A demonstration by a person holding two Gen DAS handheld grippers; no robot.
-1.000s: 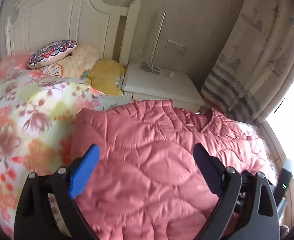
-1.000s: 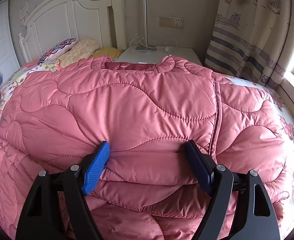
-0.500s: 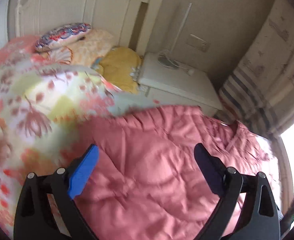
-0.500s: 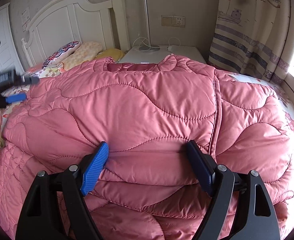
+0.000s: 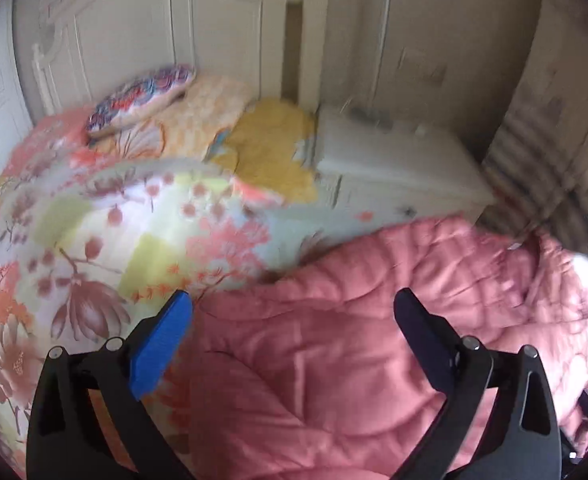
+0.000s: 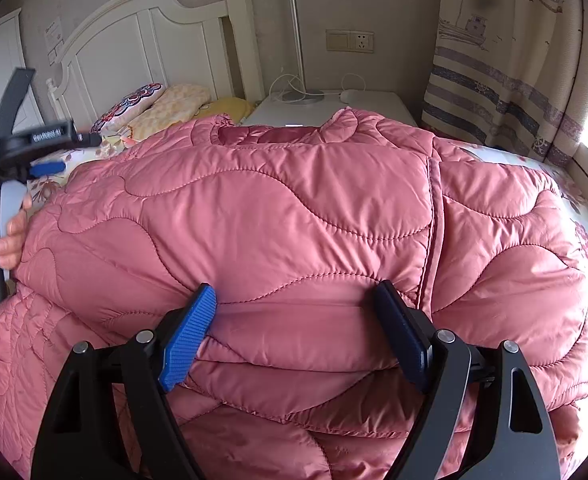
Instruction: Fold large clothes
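Observation:
A large pink quilted jacket [image 6: 294, 216] lies on the bed, its lower part folded up over the body, collar toward the headboard. My right gripper [image 6: 294, 320] is open, its fingers pressed against the thick folded edge, which bulges between them. My left gripper [image 5: 294, 320] is open and empty, held above the jacket's left edge [image 5: 333, 340]. It also shows in the right wrist view [image 6: 34, 160], held in a hand at the jacket's left side.
A floral duvet [image 5: 114, 240] covers the bed left of the jacket. Pillows [image 5: 142, 96] lie by the white headboard [image 6: 142, 40]. A white nightstand [image 6: 333, 104] with a lamp stands behind. A striped curtain [image 6: 513, 80] hangs at the right.
My left gripper has swung left and away from the jacket toward the duvet, and now shows in the right wrist view. My right gripper has stayed at the folded edge.

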